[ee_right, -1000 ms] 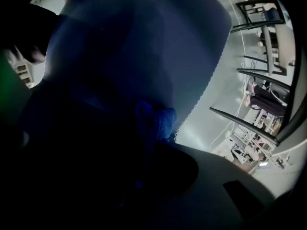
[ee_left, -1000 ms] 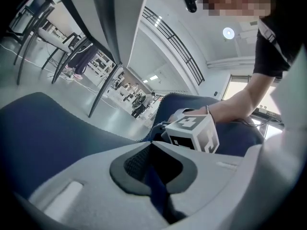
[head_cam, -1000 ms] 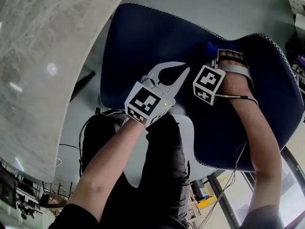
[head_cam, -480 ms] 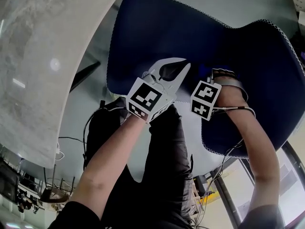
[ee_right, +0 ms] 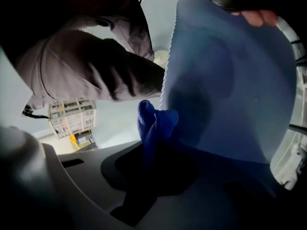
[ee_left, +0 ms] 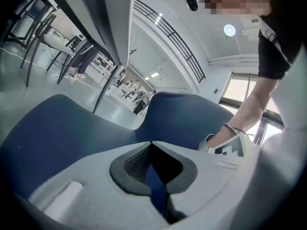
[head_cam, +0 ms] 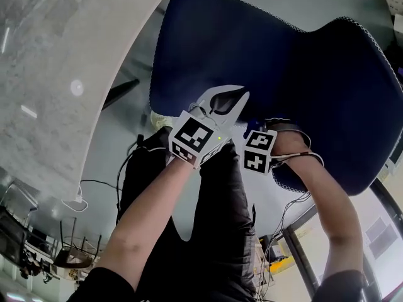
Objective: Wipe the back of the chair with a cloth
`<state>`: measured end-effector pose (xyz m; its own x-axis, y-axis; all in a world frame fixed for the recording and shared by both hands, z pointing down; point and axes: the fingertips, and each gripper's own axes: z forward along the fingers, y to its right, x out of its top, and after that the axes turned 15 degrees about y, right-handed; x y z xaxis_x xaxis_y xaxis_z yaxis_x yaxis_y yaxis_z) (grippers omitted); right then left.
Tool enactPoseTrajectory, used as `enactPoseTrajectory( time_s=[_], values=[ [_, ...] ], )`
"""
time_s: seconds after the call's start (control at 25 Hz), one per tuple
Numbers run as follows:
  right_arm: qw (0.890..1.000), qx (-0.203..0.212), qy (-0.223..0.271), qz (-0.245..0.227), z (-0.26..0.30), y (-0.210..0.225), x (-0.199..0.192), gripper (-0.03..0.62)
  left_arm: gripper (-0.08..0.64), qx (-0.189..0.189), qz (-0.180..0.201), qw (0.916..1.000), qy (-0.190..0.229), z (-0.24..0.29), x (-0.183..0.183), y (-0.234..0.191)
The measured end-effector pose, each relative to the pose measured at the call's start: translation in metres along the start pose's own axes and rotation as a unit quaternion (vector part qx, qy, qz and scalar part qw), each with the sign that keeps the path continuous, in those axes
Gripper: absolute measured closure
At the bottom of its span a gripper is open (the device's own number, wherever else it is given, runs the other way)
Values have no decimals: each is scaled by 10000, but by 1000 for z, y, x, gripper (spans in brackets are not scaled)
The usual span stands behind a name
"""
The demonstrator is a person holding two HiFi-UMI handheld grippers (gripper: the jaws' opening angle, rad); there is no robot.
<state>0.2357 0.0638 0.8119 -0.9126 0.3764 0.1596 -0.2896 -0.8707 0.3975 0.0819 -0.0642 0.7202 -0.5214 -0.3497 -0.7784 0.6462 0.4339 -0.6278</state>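
A dark blue chair [head_cam: 277, 61] fills the top of the head view, its back [ee_right: 230, 80] turned toward me. My right gripper [ee_right: 148, 145] is shut on a bunched blue cloth [ee_right: 154, 120], which rests against the chair back near its white-stitched edge. In the head view only that gripper's marker cube [head_cam: 258, 151] shows, at the near lower edge of the chair. My left gripper [head_cam: 244, 96] hovers just left of it over the chair, its white jaws shut with nothing between them [ee_left: 151, 143].
A pale curved tabletop [head_cam: 56, 74] runs along the left. The person's dark trouser legs [head_cam: 214, 231] stand below the grippers. Cables [head_cam: 94, 184] lie on the floor, with chairs [head_cam: 63, 257] at the bottom left and a window frame [head_cam: 302, 257] at the bottom right.
My right gripper has slid with the cloth from the middle of the chair back down to its near lower edge. The left gripper has stayed almost where it was.
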Motion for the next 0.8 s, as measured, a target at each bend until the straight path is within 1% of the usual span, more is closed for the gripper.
enactPoseTrajectory(
  time_s=[0.16,0.28,0.36,0.44,0.52,0.56,0.6,0.68,0.8],
  values=[
    [9968,192,660,413,-7,-8,22,528,552,-22,108,9999,-96,-11,13,9],
    [9881,105,1319,779,-29,-7,40,528,552,-40,206,9996,-179,-20,33,19],
    [9782,-60,1802,1027,-49,-6,53,528,552,-36,255,9994,-233,-25,52,28],
    [9620,-212,2374,1336,-77,-11,66,528,552,-52,293,9992,-279,-30,75,45],
    [9378,-466,3018,1652,-113,-11,77,528,552,-137,403,9987,-275,-30,105,62],
    [9226,-648,3343,1811,-133,-8,80,528,552,-207,484,9983,-259,-29,122,70],
    [9052,-854,3666,1972,-155,-5,82,528,552,-282,564,9977,-244,-28,140,79],
    [8638,-1277,4289,2313,-205,-5,81,528,552,-403,674,9966,-244,-29,173,102],
    [7921,-1803,5073,2875,-283,-17,74,528,552,-510,801,9950,-325,-35,219,142]
  ],
)
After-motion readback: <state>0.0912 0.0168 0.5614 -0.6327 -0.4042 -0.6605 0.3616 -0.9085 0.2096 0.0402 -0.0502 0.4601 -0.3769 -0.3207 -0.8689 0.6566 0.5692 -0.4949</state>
